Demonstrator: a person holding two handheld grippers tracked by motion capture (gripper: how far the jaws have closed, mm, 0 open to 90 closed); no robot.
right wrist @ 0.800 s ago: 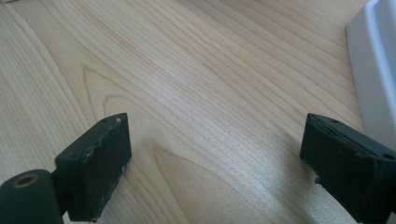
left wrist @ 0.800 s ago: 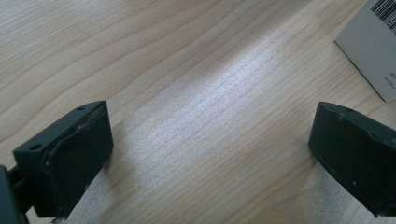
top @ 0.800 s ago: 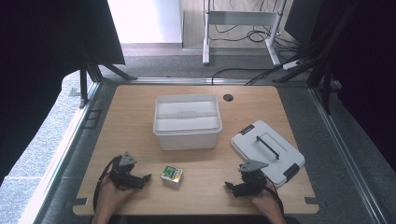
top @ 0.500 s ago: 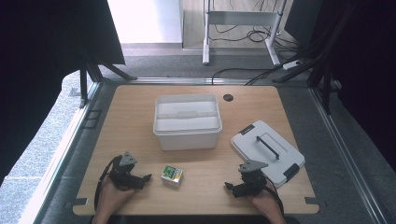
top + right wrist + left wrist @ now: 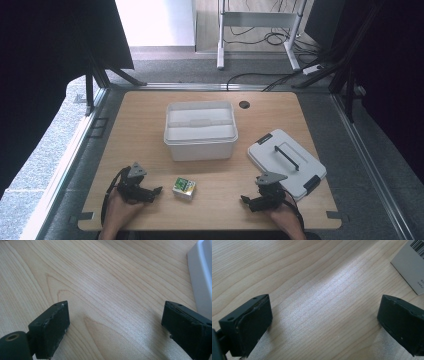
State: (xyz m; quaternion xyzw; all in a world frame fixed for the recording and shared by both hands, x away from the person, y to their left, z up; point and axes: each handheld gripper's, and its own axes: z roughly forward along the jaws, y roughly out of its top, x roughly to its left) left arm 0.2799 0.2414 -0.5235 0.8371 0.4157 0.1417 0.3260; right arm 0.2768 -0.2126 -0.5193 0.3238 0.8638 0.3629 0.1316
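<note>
Left gripper [image 5: 156,190] rests low on the pale wood surface [image 5: 150,125], jaws wide apart w/ nothing between. Just right of it sits a small green-and-white printed carton [image 5: 183,188], upright, untouched. Right gripper [image 5: 246,200]: jaws likewise wide, empty, beside the white plastic lid [image 5: 285,162].

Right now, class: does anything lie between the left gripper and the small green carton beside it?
Nothing visible does. The left gripper, jaws open and empty, points at the small green carton across bare table.
</note>
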